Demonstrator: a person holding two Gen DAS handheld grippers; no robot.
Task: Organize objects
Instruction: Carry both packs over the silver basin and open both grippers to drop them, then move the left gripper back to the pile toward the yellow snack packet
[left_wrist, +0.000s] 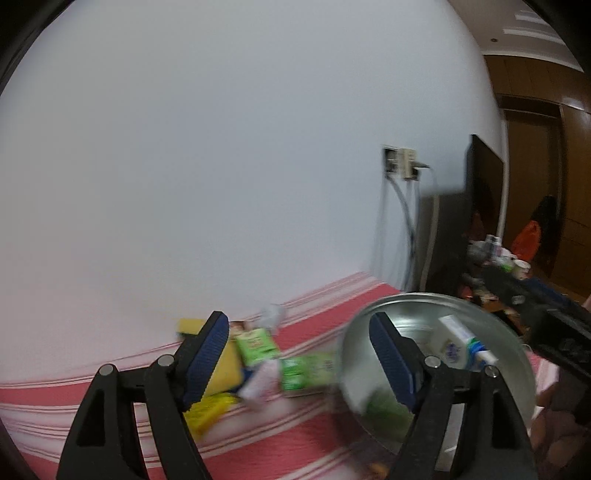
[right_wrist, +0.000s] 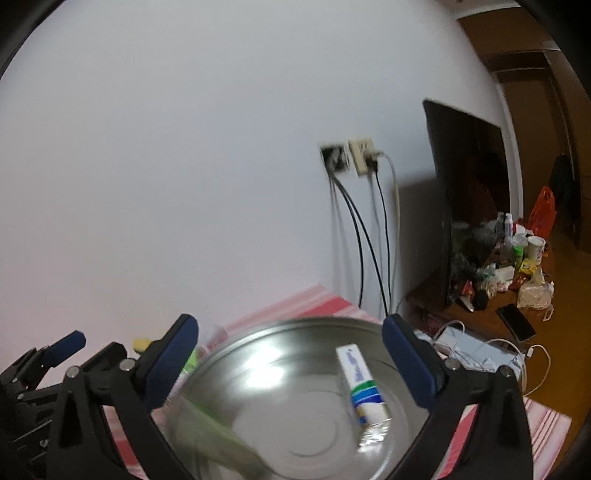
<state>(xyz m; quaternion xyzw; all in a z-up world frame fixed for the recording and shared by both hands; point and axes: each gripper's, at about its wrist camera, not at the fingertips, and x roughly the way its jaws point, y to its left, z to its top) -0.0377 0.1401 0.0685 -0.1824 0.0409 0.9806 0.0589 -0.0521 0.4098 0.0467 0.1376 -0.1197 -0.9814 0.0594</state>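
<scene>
Both sets of jaws are spread wide with nothing between the pads. The right gripper (right_wrist: 290, 354) hangs over the steel bowl (right_wrist: 295, 435), whose rim runs just past both blue pads, so there's not much side room there. The left gripper (left_wrist: 297, 354) sits over the striped cloth (left_wrist: 258, 439) on the bench, its right pad overlapping the bowl's left rim in that view.

The toothpaste tube (right_wrist: 360, 384) lies inside the bowl toward its right side, long axis running from the far rim toward the camera, cap end nearer. Something green (right_wrist: 218, 428) is in the bowl's left part, too smeared to name.

Left of the bowl, by the bench's back edge against the white wall (left_wrist: 221, 147), there's a pile: green packets (left_wrist: 255, 345), a yellow thing (left_wrist: 221, 365) half hidden behind the left pad, and a crumpled white bit (left_wrist: 273, 314). All blurry. The bench's right edge drops off near the cables (right_wrist: 369, 240) and a dark screen (right_wrist: 465, 184).
</scene>
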